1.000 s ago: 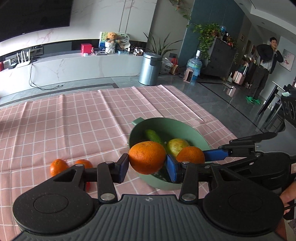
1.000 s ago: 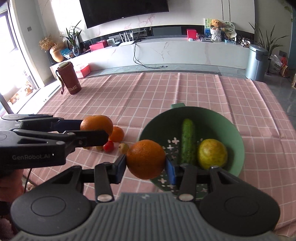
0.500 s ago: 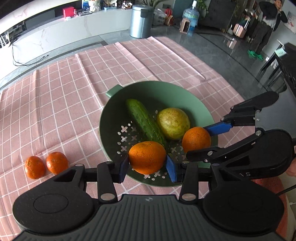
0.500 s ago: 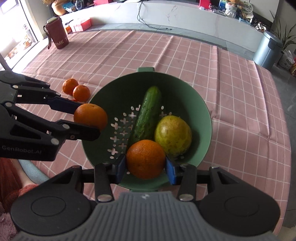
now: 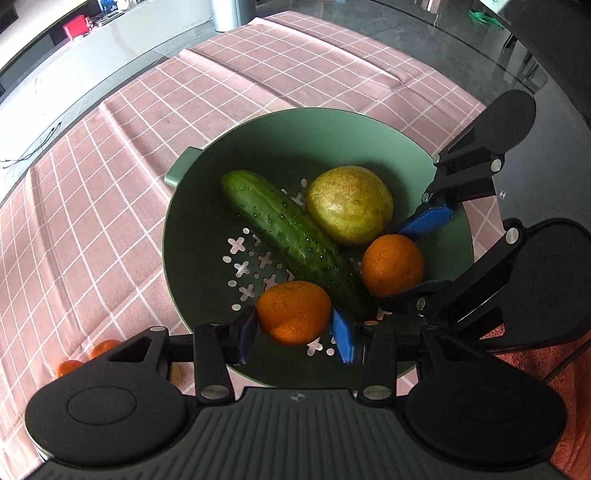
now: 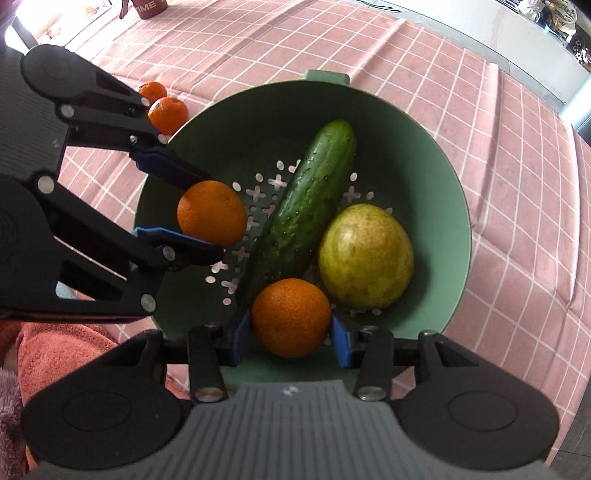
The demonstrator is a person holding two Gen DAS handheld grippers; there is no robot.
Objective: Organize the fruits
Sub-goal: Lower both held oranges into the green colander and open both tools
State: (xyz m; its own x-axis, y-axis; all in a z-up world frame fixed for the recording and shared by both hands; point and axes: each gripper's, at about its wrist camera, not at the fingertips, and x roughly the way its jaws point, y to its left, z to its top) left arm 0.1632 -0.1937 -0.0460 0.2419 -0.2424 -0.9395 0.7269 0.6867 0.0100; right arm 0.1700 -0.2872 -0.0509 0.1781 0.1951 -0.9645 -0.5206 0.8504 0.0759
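Note:
A green colander bowl (image 5: 369,136) (image 6: 436,147) on the pink checked cloth holds a cucumber (image 5: 291,236) (image 6: 306,206) and a yellow-green pear (image 5: 349,205) (image 6: 365,256). My left gripper (image 5: 294,330) (image 6: 195,206) is shut on an orange (image 5: 293,312) (image 6: 211,213), held over the near left of the bowl's inside. My right gripper (image 6: 291,336) (image 5: 410,254) is shut on a second orange (image 6: 291,317) (image 5: 392,265), held low over the near right, beside the pear.
Two small tangerines (image 6: 162,107) (image 5: 85,356) lie on the cloth left of the bowl. A dark red bottle (image 6: 149,4) stands at the far left. A pink towel (image 6: 62,350) lies at the near edge. Bare dark glass tabletop (image 5: 517,55) is right of the cloth.
Both grippers, each still holding its orange, have tilted down and moved forward and lower over the bowl. The oranges now hang inside the rim.

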